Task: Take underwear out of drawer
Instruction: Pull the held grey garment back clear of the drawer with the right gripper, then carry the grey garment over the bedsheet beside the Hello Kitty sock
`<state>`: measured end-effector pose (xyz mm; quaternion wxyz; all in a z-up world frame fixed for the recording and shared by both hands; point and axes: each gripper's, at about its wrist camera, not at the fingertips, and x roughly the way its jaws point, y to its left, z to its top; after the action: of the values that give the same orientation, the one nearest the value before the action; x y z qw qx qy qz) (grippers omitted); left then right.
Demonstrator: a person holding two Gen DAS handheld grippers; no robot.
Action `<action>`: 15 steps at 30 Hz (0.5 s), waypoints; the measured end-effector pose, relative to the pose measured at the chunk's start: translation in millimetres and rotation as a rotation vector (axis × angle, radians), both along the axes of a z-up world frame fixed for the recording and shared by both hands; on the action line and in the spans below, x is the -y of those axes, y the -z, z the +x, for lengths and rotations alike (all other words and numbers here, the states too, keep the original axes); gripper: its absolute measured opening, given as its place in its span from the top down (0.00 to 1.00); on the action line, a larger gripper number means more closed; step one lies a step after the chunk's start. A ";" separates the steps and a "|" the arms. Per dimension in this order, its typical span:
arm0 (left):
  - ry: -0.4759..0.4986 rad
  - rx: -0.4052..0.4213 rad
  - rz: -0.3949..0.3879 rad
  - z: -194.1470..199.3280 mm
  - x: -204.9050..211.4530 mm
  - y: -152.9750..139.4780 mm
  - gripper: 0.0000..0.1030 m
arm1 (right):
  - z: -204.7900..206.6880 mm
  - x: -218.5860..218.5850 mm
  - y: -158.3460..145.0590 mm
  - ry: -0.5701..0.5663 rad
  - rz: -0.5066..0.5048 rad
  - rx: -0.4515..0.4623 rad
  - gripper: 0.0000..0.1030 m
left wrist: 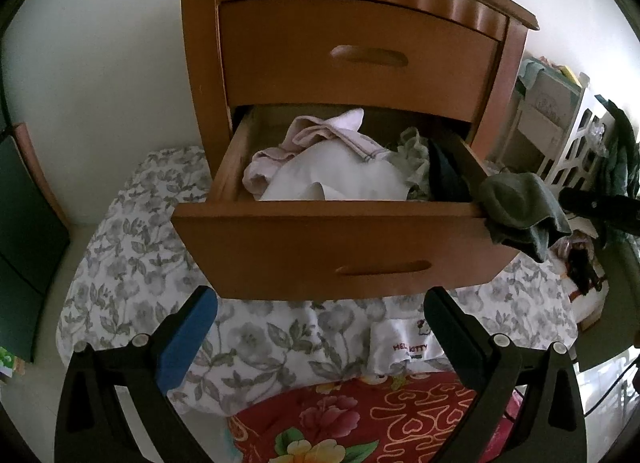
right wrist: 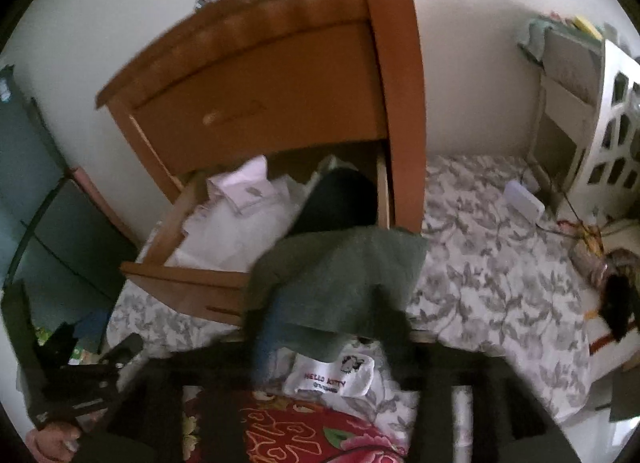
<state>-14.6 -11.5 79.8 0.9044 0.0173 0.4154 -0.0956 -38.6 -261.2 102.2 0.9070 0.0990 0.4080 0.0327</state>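
Observation:
The wooden nightstand's lower drawer (left wrist: 320, 247) stands pulled out, full of pink, white and dark clothes (left wrist: 320, 167). Grey-green underwear (left wrist: 516, 211) hangs off the drawer's right front corner, and my right gripper (right wrist: 330, 327) is shut on it; the cloth (right wrist: 340, 279) drapes over its fingers. In the left wrist view that gripper shows as a black bar (left wrist: 596, 209) at the right edge. My left gripper (left wrist: 320, 331) hangs open below the drawer front, holding nothing. The upper drawer (left wrist: 360, 59) is shut.
A grey floral sheet (left wrist: 132, 263) lies under the nightstand, with a white Hello Kitty cloth (left wrist: 408, 347) and a red flowered blanket (left wrist: 360, 419) in front. A white shelf unit (right wrist: 608, 123) stands at the right, a dark green panel (left wrist: 24, 231) at the left.

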 end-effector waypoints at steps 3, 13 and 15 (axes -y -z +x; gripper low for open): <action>-0.009 -0.007 0.000 1.6 -2.5 3.0 0.00 | 0.4 1.2 2.0 0.022 -0.027 0.012 0.42; -0.004 -0.019 0.001 1.9 -4.0 7.4 0.00 | 13.0 1.4 23.9 0.065 -0.049 -0.059 0.32; -0.008 -0.021 0.000 2.5 -4.9 8.0 0.00 | 10.9 -0.7 23.4 0.064 -0.042 -0.053 0.32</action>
<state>-12.0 -6.6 71.8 0.9004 0.0145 0.4250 -0.0921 -27.6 -260.5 78.8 0.8983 0.0936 0.4291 -0.0077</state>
